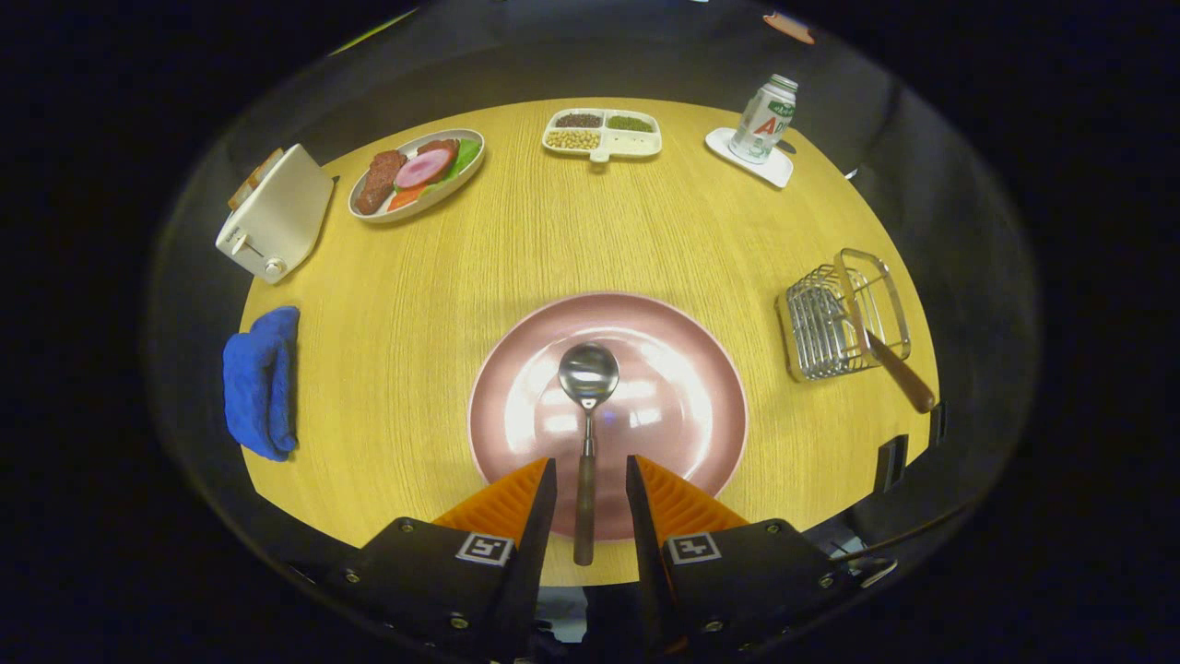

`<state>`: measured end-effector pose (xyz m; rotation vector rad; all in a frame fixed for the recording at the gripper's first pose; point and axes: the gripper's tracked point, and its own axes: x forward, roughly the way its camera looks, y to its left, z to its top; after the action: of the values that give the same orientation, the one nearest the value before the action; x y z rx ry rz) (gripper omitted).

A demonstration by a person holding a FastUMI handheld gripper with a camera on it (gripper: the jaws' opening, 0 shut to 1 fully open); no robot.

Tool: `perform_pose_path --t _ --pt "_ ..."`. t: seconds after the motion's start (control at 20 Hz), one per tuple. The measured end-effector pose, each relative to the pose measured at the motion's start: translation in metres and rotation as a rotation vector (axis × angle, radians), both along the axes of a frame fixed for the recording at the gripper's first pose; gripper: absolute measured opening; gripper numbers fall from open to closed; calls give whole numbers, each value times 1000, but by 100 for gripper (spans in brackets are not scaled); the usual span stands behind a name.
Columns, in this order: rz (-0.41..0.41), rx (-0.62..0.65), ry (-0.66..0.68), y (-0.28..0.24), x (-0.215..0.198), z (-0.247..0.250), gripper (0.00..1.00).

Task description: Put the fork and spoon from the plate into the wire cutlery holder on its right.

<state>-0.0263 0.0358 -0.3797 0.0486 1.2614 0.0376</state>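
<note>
A metal spoon [588,374] with a brown handle lies on the pink plate [701,369], bowl pointing away from me and handle running back over the plate's near rim. My gripper [591,466] is open, its fingers on either side of the spoon's handle with a gap on each side. To the right of the plate stands the wire cutlery holder [820,332]. The fork [899,369] rests in it, its brown handle sticking out toward the table's near right edge.
On the round wooden table [553,240] are a white toaster [277,212] and a blue cloth [261,383] at the left. At the back are a plate of food [417,172], a divided snack tray [604,132] and a can on a white coaster [763,120].
</note>
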Motion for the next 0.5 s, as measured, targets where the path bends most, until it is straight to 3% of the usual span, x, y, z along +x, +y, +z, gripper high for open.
perform_pose_path --t 0.45,0.5 --pt "41 -18 123 1 -22 -50 46" --pt "52 -16 136 3 -24 -52 39"
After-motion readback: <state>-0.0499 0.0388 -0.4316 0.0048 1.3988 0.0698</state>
